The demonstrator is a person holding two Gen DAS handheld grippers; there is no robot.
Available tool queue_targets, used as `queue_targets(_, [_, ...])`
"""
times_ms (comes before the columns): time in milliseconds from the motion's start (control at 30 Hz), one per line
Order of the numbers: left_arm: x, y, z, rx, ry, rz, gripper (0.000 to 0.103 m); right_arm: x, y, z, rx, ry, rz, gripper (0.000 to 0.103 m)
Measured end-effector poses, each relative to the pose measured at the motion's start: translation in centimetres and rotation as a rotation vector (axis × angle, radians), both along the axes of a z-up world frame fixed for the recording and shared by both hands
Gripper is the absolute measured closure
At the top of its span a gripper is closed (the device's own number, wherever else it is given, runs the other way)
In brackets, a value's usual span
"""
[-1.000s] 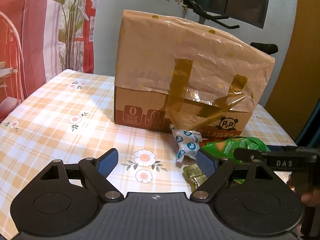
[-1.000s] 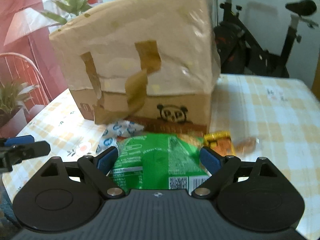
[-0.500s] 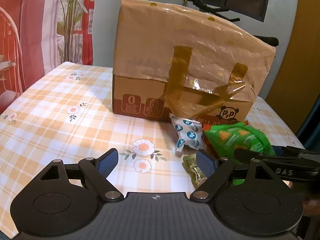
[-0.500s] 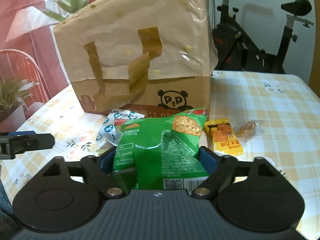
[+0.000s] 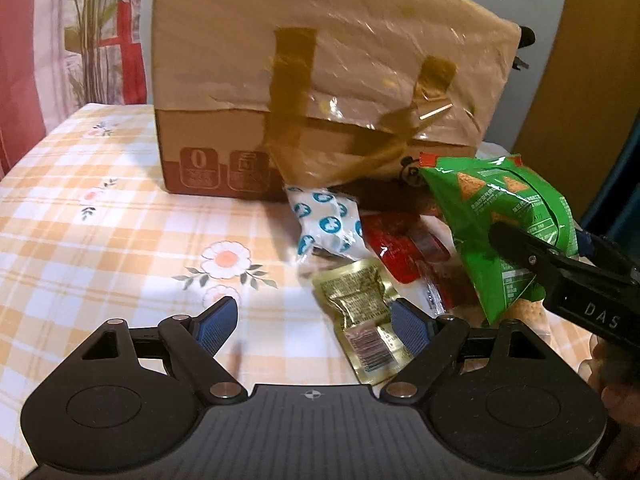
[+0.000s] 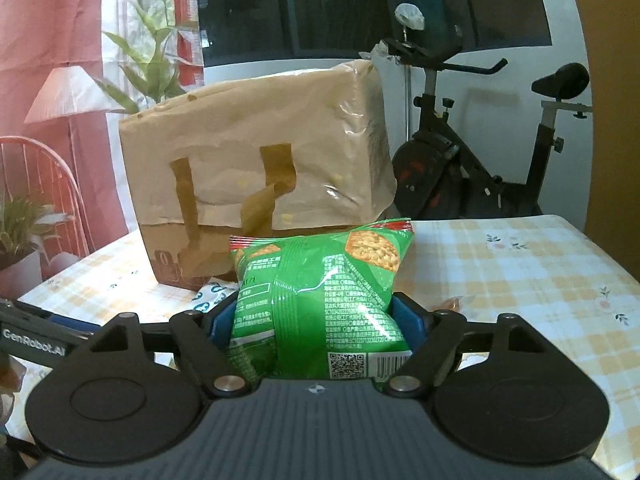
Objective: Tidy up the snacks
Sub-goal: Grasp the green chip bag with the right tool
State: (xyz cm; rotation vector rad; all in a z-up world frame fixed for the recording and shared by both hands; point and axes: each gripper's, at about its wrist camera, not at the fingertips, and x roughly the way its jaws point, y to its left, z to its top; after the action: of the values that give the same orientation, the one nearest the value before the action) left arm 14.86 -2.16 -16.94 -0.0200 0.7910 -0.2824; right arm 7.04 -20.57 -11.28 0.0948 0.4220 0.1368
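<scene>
In the right wrist view a green snack bag (image 6: 320, 300) stands upright between the blue pads of my right gripper (image 6: 312, 318). The jaws are closing and the pads press its sides, holding it above the table. From the left wrist the same bag (image 5: 508, 216) hangs at the right, with a black right-gripper finger (image 5: 520, 248) across it. My left gripper (image 5: 312, 312) is open low over the checked tablecloth (image 5: 100, 240). A gold packet (image 5: 360, 312) lies just inside its right pad, untouched. A white-and-blue packet (image 5: 328, 220) and a red packet (image 5: 400, 248) lie beyond.
A tall cardboard box (image 5: 320, 80) wrapped in brown paper and tape stands behind the snacks, also in the right wrist view (image 6: 260, 168). An exercise bike (image 6: 460, 152) stands past the table's far edge. A red chair (image 6: 36, 184) and plants are at the left.
My right gripper closed on the green bag and lifted it off the table, tilting upward. My left gripper moved forward and down toward the packets, still open.
</scene>
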Motion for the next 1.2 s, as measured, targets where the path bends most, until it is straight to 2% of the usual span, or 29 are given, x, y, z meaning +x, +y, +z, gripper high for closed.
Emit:
queue_targets(67, [0.3,-0.1,-0.3,0.006,0.019,0.004,0.017,-0.2,-0.1,-0.2,-0.022,-0.012,0.004,0.023])
queue_targets(333, [2.6,-2.2,-0.7,0.015,0.06,0.0,0.017,0.0,-1.8,-0.9,0.056,-0.001,-0.024,0.023])
queue_targets(633, [4.0,-5.3,-2.3,0.102,0.049,-0.049,0.017,-0.3,-2.9,-1.2,0.114,0.0,-0.029,0.023])
queue_targets(767, [3.7,-5.0,-2.8,0.151,0.051,-0.045,0.017,-0.2,-2.8,-1.2,0.117,0.004,-0.02,0.023])
queue_targets(1033, [2.3,-2.3,-2.8,0.136,0.041,-0.033,0.017,0.0,-2.7,-1.2,0.115,0.014,-0.011,0.023])
queue_targets(1200, [2.2,-1.8,-2.5,0.133,0.024,-0.039,0.026,0.1,-2.5,-1.3,0.109,0.019,-0.003,0.023])
